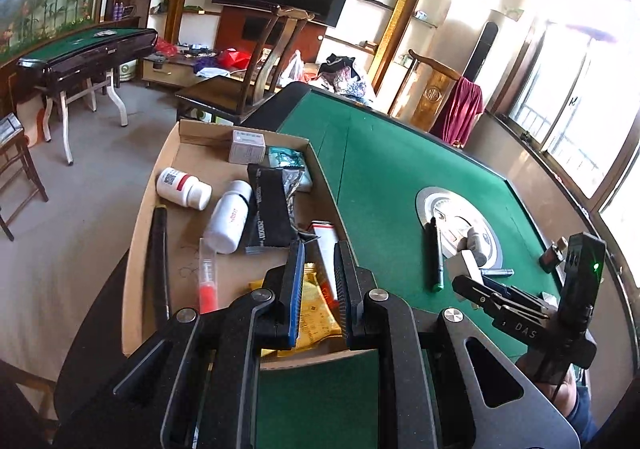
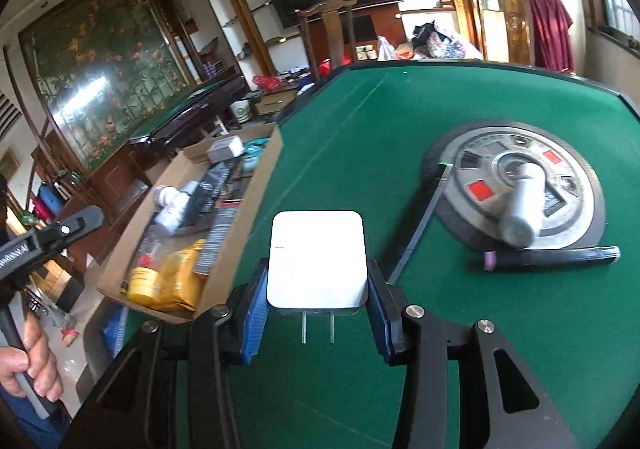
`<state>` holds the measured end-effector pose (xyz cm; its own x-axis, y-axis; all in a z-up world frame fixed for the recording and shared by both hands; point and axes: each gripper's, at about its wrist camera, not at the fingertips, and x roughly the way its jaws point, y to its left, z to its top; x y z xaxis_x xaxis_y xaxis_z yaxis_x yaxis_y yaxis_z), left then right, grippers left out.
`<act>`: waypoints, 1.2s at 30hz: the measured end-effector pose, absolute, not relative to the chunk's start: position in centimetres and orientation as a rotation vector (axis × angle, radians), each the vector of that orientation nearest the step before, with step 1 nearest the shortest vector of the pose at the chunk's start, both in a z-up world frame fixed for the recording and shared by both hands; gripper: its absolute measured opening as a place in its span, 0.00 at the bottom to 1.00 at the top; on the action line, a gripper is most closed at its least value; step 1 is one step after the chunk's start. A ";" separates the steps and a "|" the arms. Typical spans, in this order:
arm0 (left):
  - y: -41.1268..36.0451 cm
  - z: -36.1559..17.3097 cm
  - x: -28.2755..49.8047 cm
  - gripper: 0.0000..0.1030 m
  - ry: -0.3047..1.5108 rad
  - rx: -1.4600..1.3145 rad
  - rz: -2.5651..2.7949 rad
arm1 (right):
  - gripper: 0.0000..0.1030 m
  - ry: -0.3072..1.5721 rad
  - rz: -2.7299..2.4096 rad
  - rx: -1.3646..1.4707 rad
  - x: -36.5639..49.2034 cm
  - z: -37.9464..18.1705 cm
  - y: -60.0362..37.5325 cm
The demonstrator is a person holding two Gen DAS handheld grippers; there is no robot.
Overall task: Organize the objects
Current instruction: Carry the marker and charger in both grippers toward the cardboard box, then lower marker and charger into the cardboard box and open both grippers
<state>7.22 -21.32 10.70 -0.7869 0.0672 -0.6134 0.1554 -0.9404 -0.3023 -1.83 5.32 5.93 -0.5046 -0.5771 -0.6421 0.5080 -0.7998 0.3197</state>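
Observation:
My right gripper (image 2: 318,285) is shut on a white charger plug (image 2: 318,261) with two metal prongs, held above the green table (image 2: 360,121). It also shows in the left wrist view (image 1: 470,269). A cardboard box (image 1: 176,153) at the table's left edge holds white bottles (image 1: 230,217), a black packet (image 1: 268,205), a yellow pouch (image 1: 314,313) and other items. My left gripper (image 1: 320,269) is open and empty over the box's near end. On the table lie a white bottle (image 2: 524,205), a black pen (image 2: 552,257) and a dark marker (image 1: 434,257).
A round metal centre plate (image 2: 568,169) sits in the table. Wooden chairs (image 1: 256,65) stand at the far side. A second green table (image 1: 84,45) stands at the back left. A small dark item (image 1: 554,255) lies near the table's right edge.

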 end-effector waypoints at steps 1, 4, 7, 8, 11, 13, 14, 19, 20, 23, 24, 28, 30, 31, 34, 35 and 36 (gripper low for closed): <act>-21.6 10.6 7.2 0.14 0.535 1.007 -2.873 | 0.43 -0.119 -2.275 1.023 -1.8 6.0 4.9; -22.4 10.1 6.9 0.14 0.555 1.013 -2.870 | 0.43 -0.128 -2.244 1.035 -1.7 6.0 3.2; -23.2 9.5 6.2 0.14 0.550 1.027 -2.865 | 0.43 -0.125 -2.207 1.053 -1.6 6.1 1.4; -23.6 9.3 6.0 0.14 0.548 1.033 -2.861 | 0.43 -0.124 -2.199 1.057 -1.6 6.2 1.0; -24.9 8.4 4.9 0.14 0.528 1.072 -2.839 | 0.43 -0.099 -2.174 1.070 -1.6 6.5 -0.5; -25.9 7.8 3.9 0.14 0.544 1.109 -2.825 | 0.43 -0.088 -2.161 1.082 -1.7 6.7 -1.5; -26.4 7.6 3.3 0.14 0.542 1.135 -2.824 | 0.43 -0.078 -2.149 1.097 -2.0 6.7 -2.2; -28.6 7.6 0.4 0.14 0.518 1.214 -2.805 | 0.43 -0.060 -2.108 1.114 -3.0 7.4 -5.0; -29.1 7.6 -0.2 0.14 0.514 1.221 -2.796 | 0.43 -0.051 -2.099 1.113 -3.2 7.5 -5.9; -30.6 7.6 -2.3 0.14 0.526 1.266 -2.779 | 0.43 -0.014 -2.065 1.117 -3.2 7.7 -8.5; -31.1 7.6 -3.0 0.14 0.531 1.275 -2.767 | 0.43 -0.006 -2.054 1.117 -3.1 7.7 -9.2; -32.8 6.9 -6.3 0.14 0.560 1.330 -2.721 | 0.43 0.074 -2.015 1.130 -2.6 7.2 -12.9; -33.6 6.2 -7.5 0.14 0.596 1.368 -2.702 | 0.43 0.115 -2.003 1.146 -2.6 6.6 -14.2; -34.1 5.9 -7.9 0.14 0.627 1.378 -2.691 | 0.43 0.126 -2.000 1.156 -2.6 6.3 -14.6; -35.2 5.0 -8.9 0.14 0.687 1.413 -2.665 | 0.43 0.154 -2.001 1.177 -2.9 5.5 -15.3; -35.4 4.8 -9.1 0.14 0.694 1.413 -2.658 | 0.43 0.163 -2.008 1.182 -3.1 5.3 -15.4; -35.5 4.8 -9.3 0.14 0.696 1.417 -2.658 | 0.43 0.166 -2.008 1.188 -3.3 5.1 -15.5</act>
<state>-9.32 -35.51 4.75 -0.5789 0.1627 -0.7990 0.2497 -0.8975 -0.3636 -3.34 -15.49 5.05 -0.2577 -0.5566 -0.7898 0.6787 -0.6861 0.2621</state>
